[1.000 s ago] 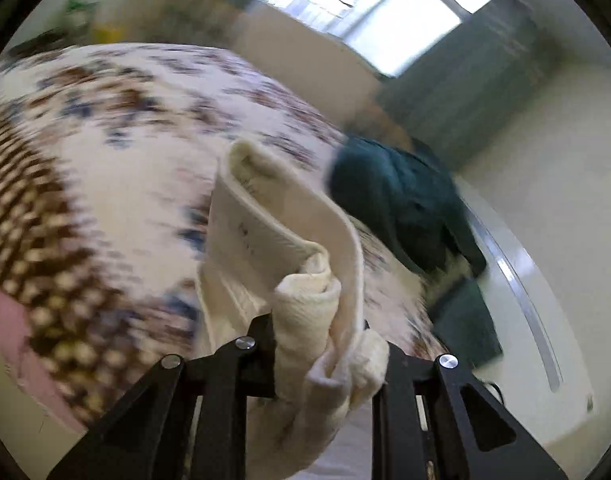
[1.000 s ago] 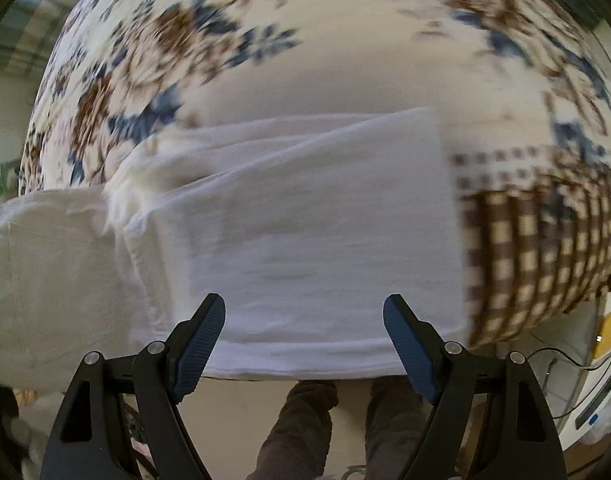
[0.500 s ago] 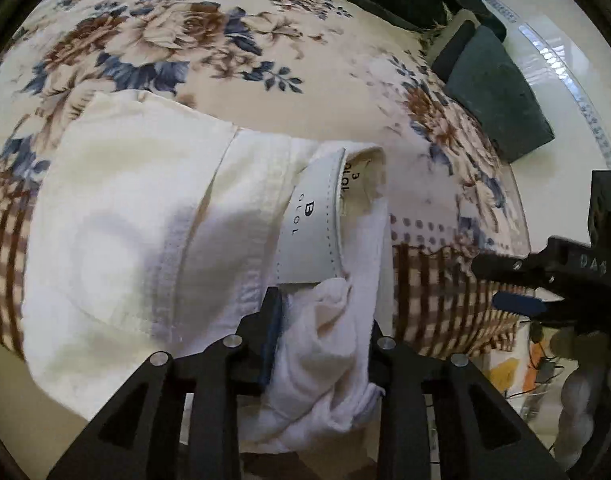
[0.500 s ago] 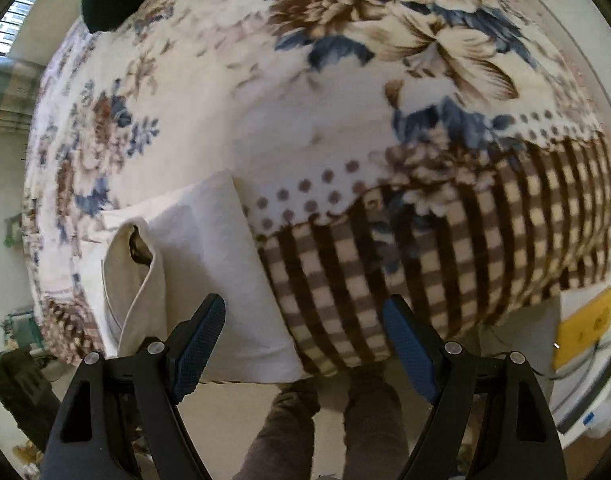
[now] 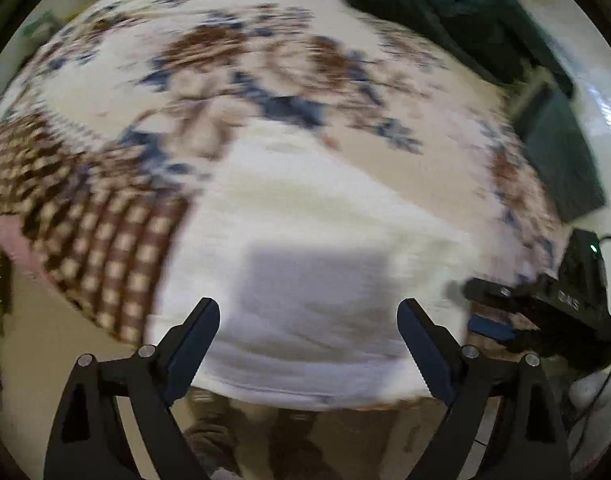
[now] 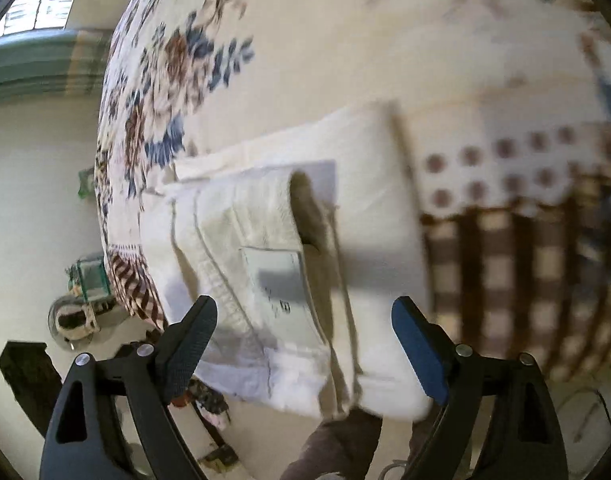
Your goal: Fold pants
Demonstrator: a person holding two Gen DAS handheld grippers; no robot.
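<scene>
Left wrist view: the left tongs (image 5: 308, 346) are spread wide and empty above the folded white pants (image 5: 305, 240), which lie at the near edge of the floral bed (image 5: 265, 60); dark green clothes (image 5: 465, 20) are seen behind. Right wrist view: the right tongs (image 6: 304, 344) are likewise released over the pants (image 6: 273, 240).

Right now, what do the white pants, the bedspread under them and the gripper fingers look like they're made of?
The white pants look like woven cotton, matte: stitched seams, a soft sagging pocket opening and a sewn-in label show. The bedspread seems a soft printed fabric, possibly fleece, with flowers and brown checks, though blur hides the weave. The right gripper fingers look like black rigid plastic with dotted, rubber-like pads.
</scene>
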